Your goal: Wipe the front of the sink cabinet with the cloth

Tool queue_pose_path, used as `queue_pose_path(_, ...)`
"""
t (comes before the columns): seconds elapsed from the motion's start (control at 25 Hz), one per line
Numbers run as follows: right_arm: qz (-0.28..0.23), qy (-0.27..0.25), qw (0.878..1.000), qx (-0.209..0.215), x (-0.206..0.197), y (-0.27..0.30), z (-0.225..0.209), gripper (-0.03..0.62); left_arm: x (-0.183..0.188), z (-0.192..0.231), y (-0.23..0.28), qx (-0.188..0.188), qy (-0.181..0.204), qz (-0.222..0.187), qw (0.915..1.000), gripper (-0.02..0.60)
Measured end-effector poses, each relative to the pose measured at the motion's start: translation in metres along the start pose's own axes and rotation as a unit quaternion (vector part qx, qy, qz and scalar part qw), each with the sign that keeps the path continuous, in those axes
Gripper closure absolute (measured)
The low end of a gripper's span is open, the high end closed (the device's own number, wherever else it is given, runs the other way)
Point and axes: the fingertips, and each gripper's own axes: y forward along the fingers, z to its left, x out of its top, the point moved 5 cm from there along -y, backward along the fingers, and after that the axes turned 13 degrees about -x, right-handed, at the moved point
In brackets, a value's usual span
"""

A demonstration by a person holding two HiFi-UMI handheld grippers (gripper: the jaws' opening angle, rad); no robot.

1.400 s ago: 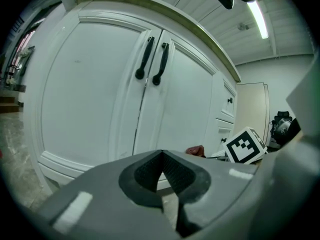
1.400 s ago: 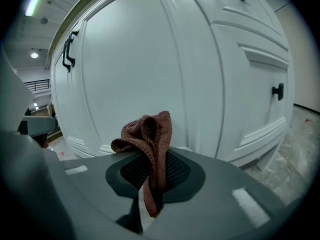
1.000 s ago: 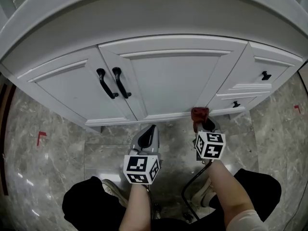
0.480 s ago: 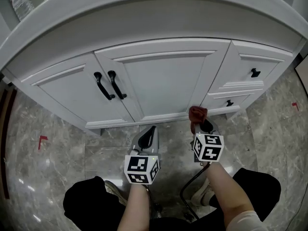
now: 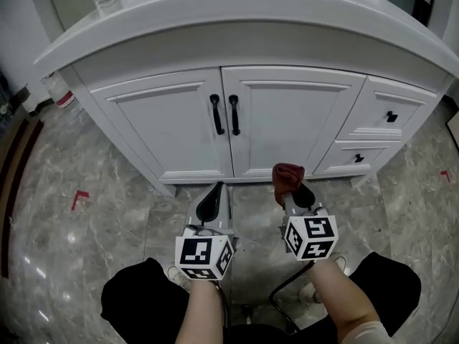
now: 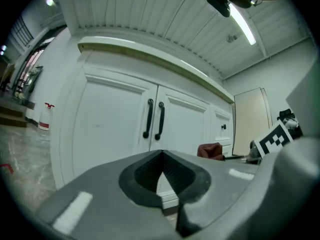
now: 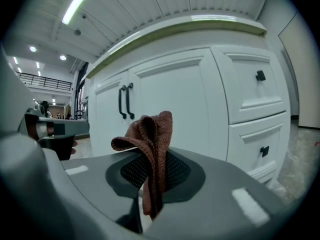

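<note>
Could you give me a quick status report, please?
Right tongs shut on the cloth, held before the cabinet front. Left tongs shut, empty. Nothing between cloth and cabinet.

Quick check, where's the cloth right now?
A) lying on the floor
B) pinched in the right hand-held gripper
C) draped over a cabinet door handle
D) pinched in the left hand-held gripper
B: the reddish-brown cloth sits clamped between the jaws of the right hand-held gripper, while the left hand-held gripper is shut on nothing.

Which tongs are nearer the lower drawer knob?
Right. The right tongs, shut on the cloth, sit just left of the lower drawer knob; the left tongs, shut, are farther left, facing the door handles.
</note>
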Motion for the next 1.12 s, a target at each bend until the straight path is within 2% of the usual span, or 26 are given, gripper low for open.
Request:
queue_pose_path(0.12, -0.014, 0.008, 1.0, 0.014, 0.01, -0.027, 0.026, 0.511, 0.026, -0.002, -0.036, 0.006, 0.014, -0.032, 0.9994, 0.581)
queue_pose_path(0.36, -0.035, -0.006, 0.999, 0.007, 0.009, -0.078, 0.059, 0.511, 0.031, -0.019, -0.101, -0.004, 0.067, -0.011, 0.9977, 0.581)
queue_pose_path(0.64, -0.042, -0.021, 0.999, 0.001, -0.003, -0.135, 0.084, 0.511, 0.028, -0.038, -0.15, -0.007, 0.032, -0.024, 0.9992, 0.581)
queue_pose_path(0.88, -0.055, -0.009, 0.998, 0.01, 0.006, -0.173, 0.098, 0.513, 0.038, -0.062, -0.177, -0.025, 0.049, -0.037, 0.9978, 0.581)
queue_pose_path(1.12, -0.07, -0.014, 0.997, 0.014, 0.009, -0.197, 0.107, 0.513, 0.035, -0.075, -0.197, -0.035, 0.047, -0.035, 0.9977, 0.581)
